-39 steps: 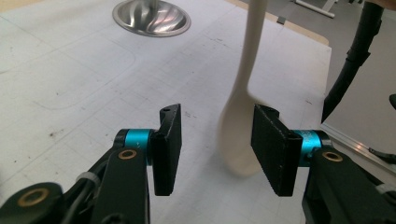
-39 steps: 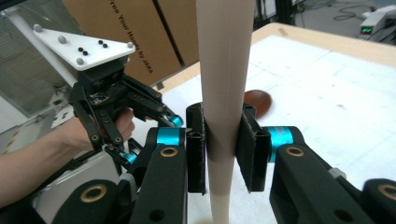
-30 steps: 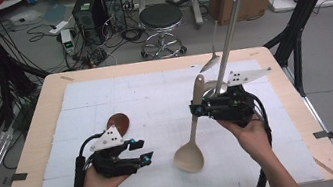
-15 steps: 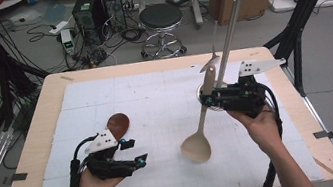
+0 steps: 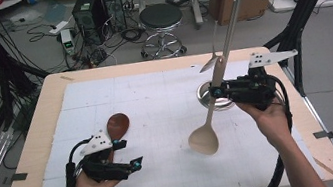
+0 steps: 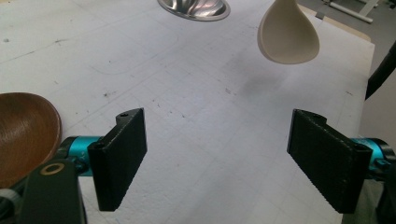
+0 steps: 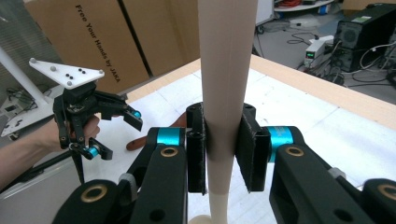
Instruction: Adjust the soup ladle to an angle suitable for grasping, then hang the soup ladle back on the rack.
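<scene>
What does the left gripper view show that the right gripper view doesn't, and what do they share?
Left gripper view alone: the left gripper has just been opening, nothing between its jaws; beside it lies the brown wooden spoon bowl, and farther off sit the pale spoon's bowl and a metal stand base.

Right gripper view alone: the right gripper shut on the pale spoon's handle, with a cardboard box and a computer tower behind.

Shared: the white gridded mat and parts of the pale spoon.
</scene>
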The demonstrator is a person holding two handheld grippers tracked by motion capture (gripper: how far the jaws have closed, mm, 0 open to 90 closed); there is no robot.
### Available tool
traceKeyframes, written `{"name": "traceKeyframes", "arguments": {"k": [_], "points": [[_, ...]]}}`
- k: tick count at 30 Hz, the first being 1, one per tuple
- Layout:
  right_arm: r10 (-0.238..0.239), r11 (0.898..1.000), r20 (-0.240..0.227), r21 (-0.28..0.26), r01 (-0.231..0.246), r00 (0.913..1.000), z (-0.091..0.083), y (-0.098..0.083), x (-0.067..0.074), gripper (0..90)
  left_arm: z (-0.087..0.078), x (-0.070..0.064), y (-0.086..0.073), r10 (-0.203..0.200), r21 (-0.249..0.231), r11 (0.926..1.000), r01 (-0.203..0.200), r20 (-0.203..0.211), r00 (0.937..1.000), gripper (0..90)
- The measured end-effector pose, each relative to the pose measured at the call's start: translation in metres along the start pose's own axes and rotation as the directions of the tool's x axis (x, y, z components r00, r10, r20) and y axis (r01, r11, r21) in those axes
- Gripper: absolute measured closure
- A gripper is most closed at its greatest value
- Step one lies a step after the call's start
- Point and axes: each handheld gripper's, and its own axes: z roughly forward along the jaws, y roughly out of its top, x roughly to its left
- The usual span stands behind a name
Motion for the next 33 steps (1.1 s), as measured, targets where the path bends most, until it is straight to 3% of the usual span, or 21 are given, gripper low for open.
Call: {"name": "traceKeyframes", "arguments": {"k": [14, 33], "points": [[0.012, 1.000, 0.022, -0.002, -0.012, 0.9997, -0.005, 0.005, -0.010, 75.8, -0.004, 0.003, -0.003, -0.003, 0.002, 1.0000, 0.003, -0.015, 0.9999, 17.3], [-0.008, 1.000, 0.053, -0.007, 0.008, 0.9986, -0.013, 0.031, -0.021, 75.8, -0.006, 0.002, -0.003, 0.001, 0.000, 1.0000, -0.001, -0.012, 0.9999, 16.6]]}}
